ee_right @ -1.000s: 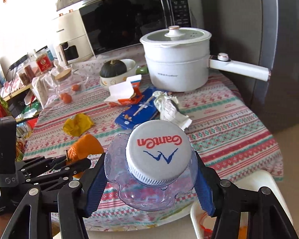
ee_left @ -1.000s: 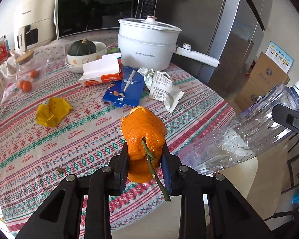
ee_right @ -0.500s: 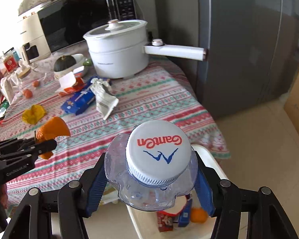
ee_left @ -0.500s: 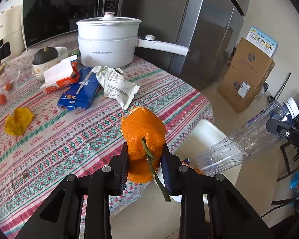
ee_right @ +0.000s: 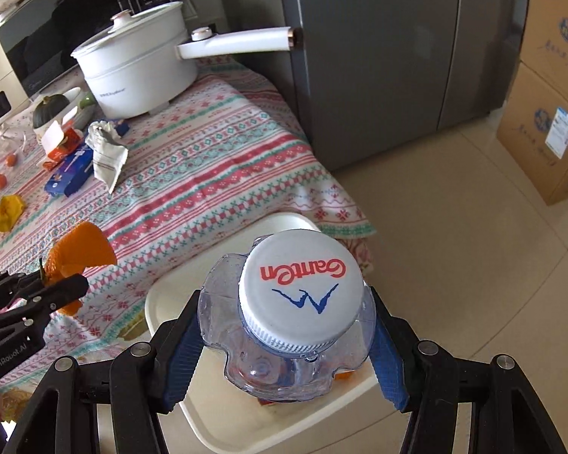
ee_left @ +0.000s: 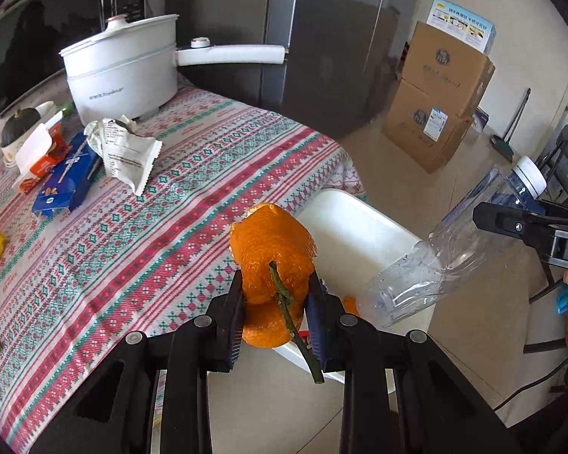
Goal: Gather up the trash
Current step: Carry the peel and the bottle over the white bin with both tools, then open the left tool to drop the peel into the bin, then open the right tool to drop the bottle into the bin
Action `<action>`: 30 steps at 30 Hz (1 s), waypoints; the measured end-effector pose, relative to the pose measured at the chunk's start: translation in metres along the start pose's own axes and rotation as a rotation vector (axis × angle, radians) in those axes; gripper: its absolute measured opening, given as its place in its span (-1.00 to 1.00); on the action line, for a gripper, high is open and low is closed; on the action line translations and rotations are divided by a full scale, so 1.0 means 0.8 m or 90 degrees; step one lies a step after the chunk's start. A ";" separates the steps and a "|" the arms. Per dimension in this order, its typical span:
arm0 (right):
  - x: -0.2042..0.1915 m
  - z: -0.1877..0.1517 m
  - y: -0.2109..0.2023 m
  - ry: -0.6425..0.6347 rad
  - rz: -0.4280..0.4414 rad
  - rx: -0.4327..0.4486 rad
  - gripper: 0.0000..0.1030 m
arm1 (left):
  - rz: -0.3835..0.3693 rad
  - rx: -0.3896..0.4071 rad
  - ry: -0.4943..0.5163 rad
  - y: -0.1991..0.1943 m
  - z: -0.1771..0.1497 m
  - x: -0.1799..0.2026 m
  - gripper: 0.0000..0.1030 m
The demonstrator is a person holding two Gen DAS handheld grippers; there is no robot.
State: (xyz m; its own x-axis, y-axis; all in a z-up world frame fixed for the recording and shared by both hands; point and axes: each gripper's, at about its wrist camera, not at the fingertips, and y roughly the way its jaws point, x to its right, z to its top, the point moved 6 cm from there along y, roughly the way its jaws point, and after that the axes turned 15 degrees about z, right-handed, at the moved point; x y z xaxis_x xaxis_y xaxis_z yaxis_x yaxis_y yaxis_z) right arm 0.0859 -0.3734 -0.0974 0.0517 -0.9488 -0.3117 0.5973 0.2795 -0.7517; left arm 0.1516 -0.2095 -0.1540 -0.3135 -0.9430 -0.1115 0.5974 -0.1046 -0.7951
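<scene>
Above the white bin (ee_left: 359, 227), ragged orange peel (ee_left: 270, 261); clear, white-capped bottle (ee_right: 295, 325).

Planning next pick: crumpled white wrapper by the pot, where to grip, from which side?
Grip the crumpled white wrapper at its raised, bunched end nearest the white pot, coming from above, one finger either side of the bunch. The other end looks flat on the tablecloth, leaving little to pinch.
</scene>
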 end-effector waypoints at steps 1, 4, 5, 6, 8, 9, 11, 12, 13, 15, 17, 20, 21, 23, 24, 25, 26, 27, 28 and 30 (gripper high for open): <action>0.004 -0.001 0.000 0.007 0.001 -0.002 0.31 | 0.002 -0.004 0.009 0.005 -0.001 0.007 -0.41; 0.013 -0.005 0.000 0.022 0.002 -0.007 0.30 | 0.000 -0.014 0.023 0.019 -0.005 0.023 -0.41; 0.016 -0.005 -0.001 0.025 0.000 -0.007 0.31 | -0.001 -0.017 0.026 0.022 -0.005 0.028 -0.41; 0.017 -0.006 0.000 0.026 -0.001 -0.008 0.31 | -0.002 -0.019 0.027 0.025 -0.006 0.032 -0.41; 0.021 -0.007 -0.001 0.030 -0.002 -0.009 0.31 | -0.004 -0.019 0.032 0.030 -0.006 0.041 -0.41; 0.023 -0.007 -0.002 0.033 -0.002 -0.009 0.31 | -0.006 -0.017 0.035 0.032 -0.006 0.046 -0.40; 0.028 -0.007 -0.002 0.038 -0.004 -0.010 0.31 | -0.002 -0.014 0.041 0.036 -0.005 0.054 -0.35; 0.030 -0.008 -0.002 0.041 -0.005 -0.012 0.31 | 0.004 -0.018 0.043 0.039 -0.005 0.057 -0.24; 0.032 -0.008 -0.002 0.043 -0.007 -0.014 0.31 | 0.010 -0.021 0.041 0.040 -0.006 0.059 0.00; 0.037 -0.009 -0.001 0.048 -0.009 -0.017 0.31 | 0.032 -0.019 0.035 0.041 -0.006 0.057 0.33; 0.040 -0.009 -0.002 0.052 -0.011 -0.018 0.31 | 0.048 -0.016 0.033 0.042 -0.004 0.054 0.39; 0.043 -0.009 -0.003 0.055 -0.012 -0.018 0.31 | 0.059 -0.026 0.026 0.044 -0.006 0.048 0.47; 0.043 -0.008 -0.003 0.056 -0.012 -0.018 0.31 | 0.064 -0.027 0.025 0.045 -0.007 0.045 0.49; 0.043 -0.007 -0.003 0.057 -0.012 -0.019 0.31 | 0.070 -0.027 0.022 0.044 -0.007 0.040 0.52; 0.043 -0.007 -0.002 0.058 -0.013 -0.019 0.31 | 0.070 -0.026 0.017 0.043 -0.007 0.037 0.54; 0.043 -0.007 -0.002 0.059 -0.013 -0.020 0.31 | 0.069 -0.026 0.012 0.042 -0.006 0.035 0.57; 0.043 -0.007 -0.002 0.060 -0.012 -0.020 0.31 | 0.069 -0.028 0.008 0.041 -0.006 0.033 0.58; 0.042 -0.007 -0.001 0.061 -0.012 -0.021 0.31 | 0.068 -0.029 0.004 0.041 -0.006 0.031 0.61; 0.042 -0.007 0.000 0.061 -0.012 -0.021 0.32 | 0.068 -0.029 0.003 0.041 -0.006 0.030 0.62; 0.041 -0.007 0.002 0.056 -0.015 -0.022 0.33 | 0.071 -0.029 0.001 0.040 -0.006 0.028 0.65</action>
State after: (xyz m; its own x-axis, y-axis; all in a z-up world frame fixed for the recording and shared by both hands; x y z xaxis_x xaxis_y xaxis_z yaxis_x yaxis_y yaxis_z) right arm 0.0842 -0.4030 -0.1116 -0.0334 -0.9388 -0.3429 0.5692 0.2642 -0.7786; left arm 0.1601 -0.2322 -0.1849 -0.2489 -0.9472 -0.2019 0.5939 0.0153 -0.8044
